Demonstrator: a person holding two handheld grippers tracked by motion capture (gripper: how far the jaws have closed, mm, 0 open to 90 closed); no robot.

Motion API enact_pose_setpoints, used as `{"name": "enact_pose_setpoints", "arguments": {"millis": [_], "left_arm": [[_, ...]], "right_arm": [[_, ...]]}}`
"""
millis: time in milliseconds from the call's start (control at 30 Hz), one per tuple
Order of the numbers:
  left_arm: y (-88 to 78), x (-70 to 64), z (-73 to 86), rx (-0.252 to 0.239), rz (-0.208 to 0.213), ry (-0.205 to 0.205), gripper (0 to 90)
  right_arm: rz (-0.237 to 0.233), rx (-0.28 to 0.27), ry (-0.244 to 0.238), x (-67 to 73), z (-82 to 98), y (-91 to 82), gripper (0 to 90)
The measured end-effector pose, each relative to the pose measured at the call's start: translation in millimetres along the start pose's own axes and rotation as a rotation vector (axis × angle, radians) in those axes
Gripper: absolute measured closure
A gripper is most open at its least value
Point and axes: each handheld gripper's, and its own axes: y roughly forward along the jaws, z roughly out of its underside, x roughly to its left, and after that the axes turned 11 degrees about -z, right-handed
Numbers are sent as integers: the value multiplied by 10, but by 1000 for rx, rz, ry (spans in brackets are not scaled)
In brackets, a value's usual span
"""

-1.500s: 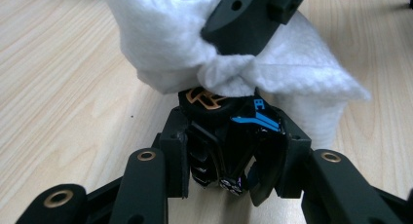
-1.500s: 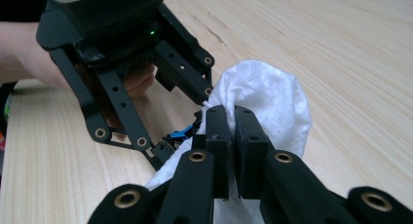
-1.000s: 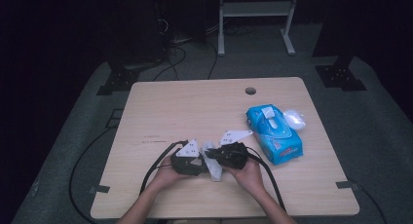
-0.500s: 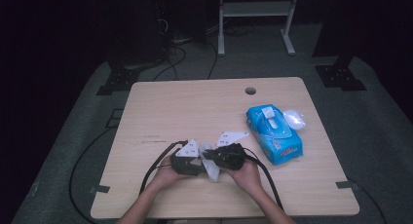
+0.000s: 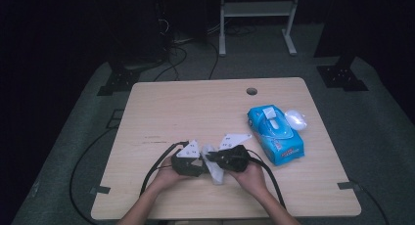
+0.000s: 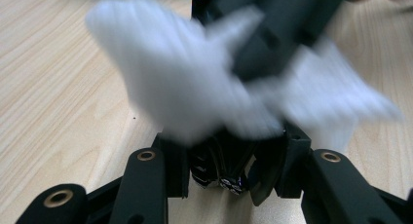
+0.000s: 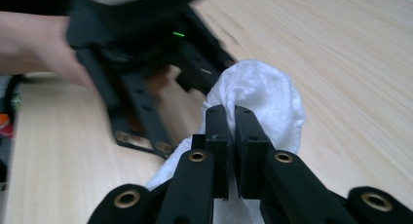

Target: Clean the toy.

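Here, near the table's (image 5: 161, 107) 6 o'clock edge, the left gripper (image 5: 199, 165) and right gripper (image 5: 219, 160) both clench one white wipe (image 5: 214, 170); blue wipe pack (image 5: 275, 134) at 3 o'clock.

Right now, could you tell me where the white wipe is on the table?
In the high view, the white wipe is near the table's front edge, held between the left gripper and right gripper, left of the blue wipe pack.

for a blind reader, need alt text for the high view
Near the table's front edge, a person's left hand-held gripper and right hand-held gripper meet, both shut on a white wipe. A blue wipes pack lies to the right, a small white object beside it.
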Motion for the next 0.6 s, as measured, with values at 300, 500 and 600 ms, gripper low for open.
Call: {"name": "enact_pose_setpoints", "arguments": {"millis": [300, 500, 600], "left_arm": [[4, -2, 4, 1, 0, 6, 582], [12, 1, 6, 0, 0, 5, 582], [13, 2, 6, 0, 1, 4, 582]], "right_arm": [[139, -9, 55, -224, 209, -391, 854], [169, -19, 84, -262, 270, -489, 854], [147, -23, 80, -209, 229, -405, 853]]}}
